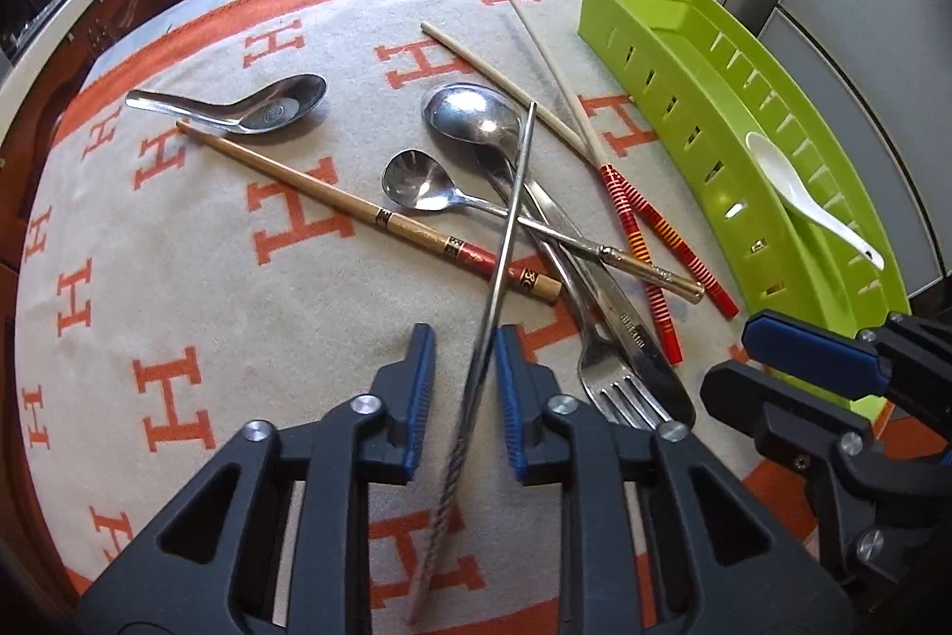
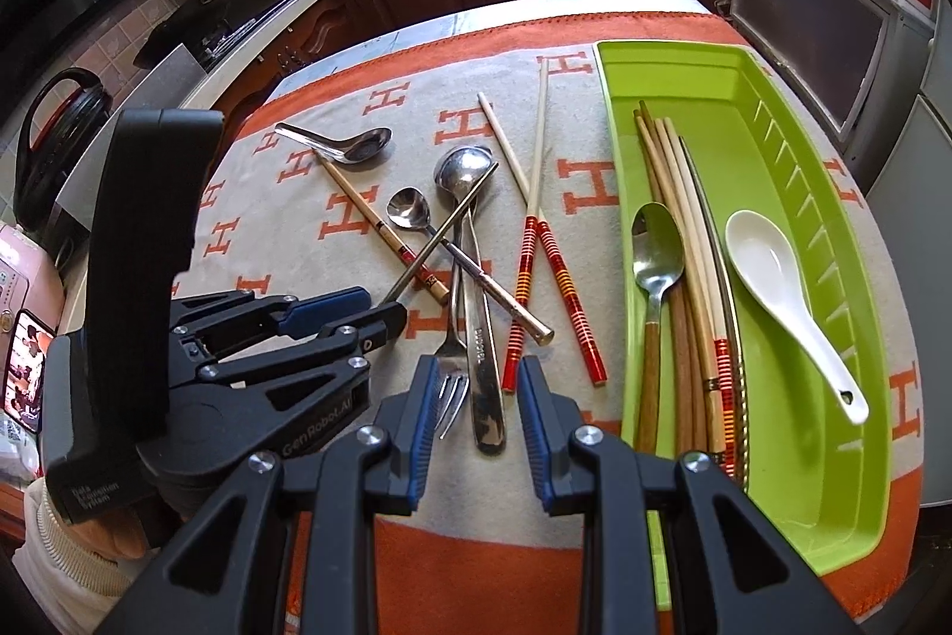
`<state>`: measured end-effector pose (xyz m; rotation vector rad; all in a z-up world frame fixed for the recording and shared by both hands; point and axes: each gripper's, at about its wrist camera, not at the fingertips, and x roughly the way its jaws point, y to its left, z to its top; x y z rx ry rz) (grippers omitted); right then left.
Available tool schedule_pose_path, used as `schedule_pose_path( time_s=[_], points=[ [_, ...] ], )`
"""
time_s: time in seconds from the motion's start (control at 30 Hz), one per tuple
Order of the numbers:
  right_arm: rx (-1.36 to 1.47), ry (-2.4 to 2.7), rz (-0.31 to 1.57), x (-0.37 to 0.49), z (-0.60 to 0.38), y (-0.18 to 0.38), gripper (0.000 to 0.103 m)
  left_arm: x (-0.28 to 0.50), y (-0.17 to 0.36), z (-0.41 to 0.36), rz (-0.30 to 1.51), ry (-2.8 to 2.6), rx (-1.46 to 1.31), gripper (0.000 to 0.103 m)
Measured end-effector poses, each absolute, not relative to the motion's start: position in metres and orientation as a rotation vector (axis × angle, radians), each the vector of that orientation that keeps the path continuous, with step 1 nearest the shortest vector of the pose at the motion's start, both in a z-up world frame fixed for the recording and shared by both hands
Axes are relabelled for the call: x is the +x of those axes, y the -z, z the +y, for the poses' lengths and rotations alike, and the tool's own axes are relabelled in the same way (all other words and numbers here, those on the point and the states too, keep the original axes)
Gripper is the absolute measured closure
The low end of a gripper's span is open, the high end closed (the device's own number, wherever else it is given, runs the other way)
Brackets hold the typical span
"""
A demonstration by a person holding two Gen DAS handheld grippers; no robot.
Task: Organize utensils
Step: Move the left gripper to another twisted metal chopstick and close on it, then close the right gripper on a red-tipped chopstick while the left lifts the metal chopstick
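- Blue-padded fingers of the left gripper (image 1: 458,337) stand nearest the left wrist camera, parted, with a metal chopstick (image 1: 506,230) running up between them; it leans against the right-side pad, and whether it is truly gripped I cannot tell.
- That chopstick's far end lies across the heap of loose cutlery on the orange-and-cream tablecloth (image 1: 196,230).
- Right gripper (image 2: 473,379) hovers over the cloth with its jaws wide apart and nothing between the pads; below them lie a fork (image 2: 450,385) and the handle of a large steel spoon (image 2: 485,385).
- Within the heap: a small steel spoon (image 1: 416,185), a bamboo chopstick (image 1: 333,194) and two chopsticks with red striped handles (image 1: 630,218), crossing one another.
- Off to the far left lies a steel soup spoon (image 1: 262,105), apart from the heap, its handle near the bamboo chopstick's tip.
- Beside the heap on the right sits a green plastic tray (image 2: 833,486).
- Inside the tray lie a white ceramic spoon (image 2: 773,278), a wooden-handled spoon (image 2: 654,266) and a bundle of chopsticks (image 2: 690,278) lengthwise.
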<state>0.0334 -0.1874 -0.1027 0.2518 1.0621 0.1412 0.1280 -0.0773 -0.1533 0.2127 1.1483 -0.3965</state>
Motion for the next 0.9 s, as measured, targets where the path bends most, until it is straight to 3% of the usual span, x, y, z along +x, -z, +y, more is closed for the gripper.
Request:
schedule_pose_path(
  time_s=[0.27,0.9],
  points=[
    [0.234,-0.164,1.056,0.033,-0.182,0.101,0.077,0.118,0.15,-0.068,1.137,0.38,0.173,0.099],
    [0.076,-0.306,1.058,0.081,-0.127,0.102,0.077,0.099,0.121,0.054,1.122,0.21,-0.194,0.099]
  ],
)
